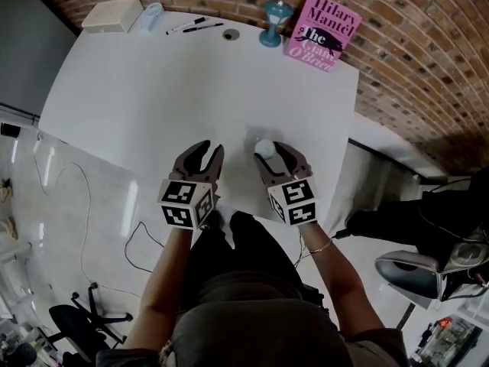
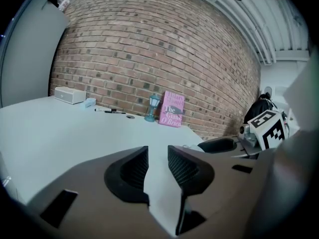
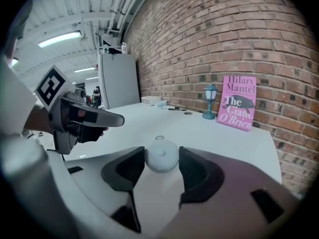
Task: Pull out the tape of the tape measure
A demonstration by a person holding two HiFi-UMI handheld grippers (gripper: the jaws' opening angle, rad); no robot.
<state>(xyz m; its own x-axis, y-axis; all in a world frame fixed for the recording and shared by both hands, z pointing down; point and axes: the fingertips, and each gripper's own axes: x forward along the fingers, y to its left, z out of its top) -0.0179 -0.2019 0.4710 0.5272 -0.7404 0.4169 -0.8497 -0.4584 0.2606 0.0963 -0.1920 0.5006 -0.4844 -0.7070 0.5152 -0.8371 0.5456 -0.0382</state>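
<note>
A small round white tape measure (image 1: pixel 264 148) (image 3: pixel 161 156) with a little ring on top rests on the white table (image 1: pixel 153 90) near its front edge. My right gripper (image 1: pixel 275 151) (image 3: pixel 161 159) is shut on it, both pads touching its sides. To its left, my left gripper (image 1: pixel 206 151) (image 2: pixel 158 156) hovers at the same height, its jaws slightly apart with nothing between them. Each gripper shows at the edge of the other's view: the left gripper (image 3: pixel 79 116) and the right gripper's marker cube (image 2: pixel 266 128).
At the table's far edge, against the brick wall, stand a pink book (image 1: pixel 323 31), a small blue lantern (image 1: pixel 275 21), two pens (image 1: pixel 195 26) and a white box (image 1: pixel 112 14). A cable (image 1: pixel 84 205) trails on the floor at left.
</note>
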